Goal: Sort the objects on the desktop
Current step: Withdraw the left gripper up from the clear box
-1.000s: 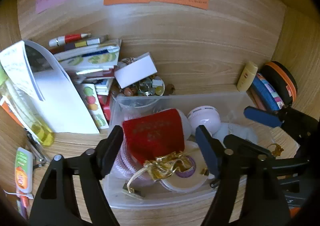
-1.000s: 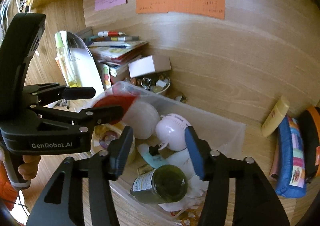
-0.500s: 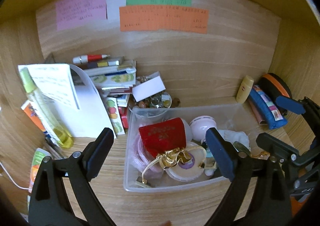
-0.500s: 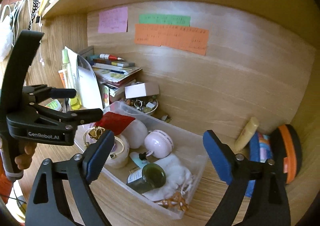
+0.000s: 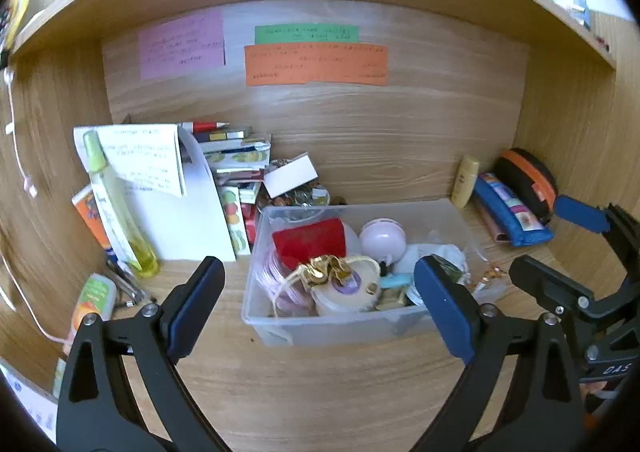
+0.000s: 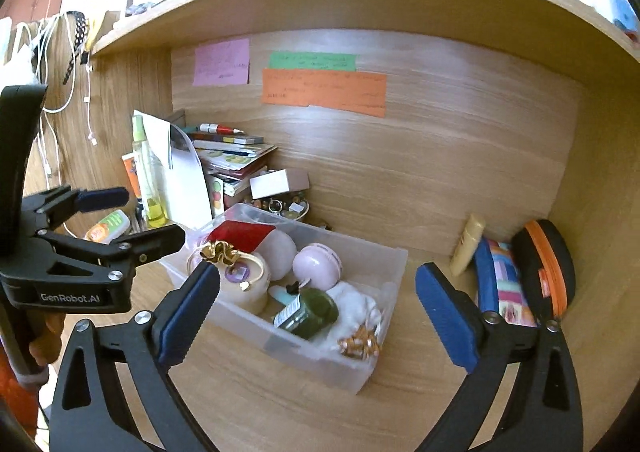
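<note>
Fingers spread wide on both our grippers, jaws just opened and nothing between them: the left gripper (image 5: 320, 300) and right gripper (image 6: 316, 304) hang released on the near side of the clear plastic bin (image 5: 340, 326). The bin sits mid-desk, holding a red pouch (image 5: 310, 240), a gold ribbon (image 5: 326, 268), a pink round case (image 5: 382, 238) and a dark green jar (image 6: 312, 312). Far left, a stack of books (image 5: 240, 156); at right, a blue pencil case (image 5: 512, 212) by the wooden side wall (image 5: 568, 156).
</note>
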The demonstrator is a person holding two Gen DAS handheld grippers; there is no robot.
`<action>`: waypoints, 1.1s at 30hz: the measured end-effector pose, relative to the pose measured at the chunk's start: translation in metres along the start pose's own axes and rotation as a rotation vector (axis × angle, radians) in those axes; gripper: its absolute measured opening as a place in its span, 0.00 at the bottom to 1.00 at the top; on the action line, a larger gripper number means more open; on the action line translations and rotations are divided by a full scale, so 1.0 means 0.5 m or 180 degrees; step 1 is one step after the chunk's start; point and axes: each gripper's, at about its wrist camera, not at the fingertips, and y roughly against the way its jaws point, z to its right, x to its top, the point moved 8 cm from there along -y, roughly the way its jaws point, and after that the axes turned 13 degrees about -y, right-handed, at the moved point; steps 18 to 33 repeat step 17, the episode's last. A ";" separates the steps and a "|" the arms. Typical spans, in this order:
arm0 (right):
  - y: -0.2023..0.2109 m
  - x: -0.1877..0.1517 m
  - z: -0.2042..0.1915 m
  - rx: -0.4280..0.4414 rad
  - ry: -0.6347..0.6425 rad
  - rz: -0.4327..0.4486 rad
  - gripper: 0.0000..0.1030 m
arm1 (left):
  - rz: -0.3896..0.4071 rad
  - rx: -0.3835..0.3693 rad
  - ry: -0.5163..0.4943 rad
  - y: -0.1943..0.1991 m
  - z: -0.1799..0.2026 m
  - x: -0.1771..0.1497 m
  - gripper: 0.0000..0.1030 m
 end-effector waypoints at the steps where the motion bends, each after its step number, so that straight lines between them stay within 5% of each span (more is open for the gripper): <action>1: 0.004 -0.003 0.001 -0.0029 -0.0002 0.0008 0.99 | 0.0012 0.0002 0.0023 0.005 -0.001 -0.003 0.94; 33: 0.026 -0.046 0.020 -0.0108 -0.0199 -0.0112 1.00 | 0.0156 -0.0045 -0.0033 0.055 0.029 -0.025 0.96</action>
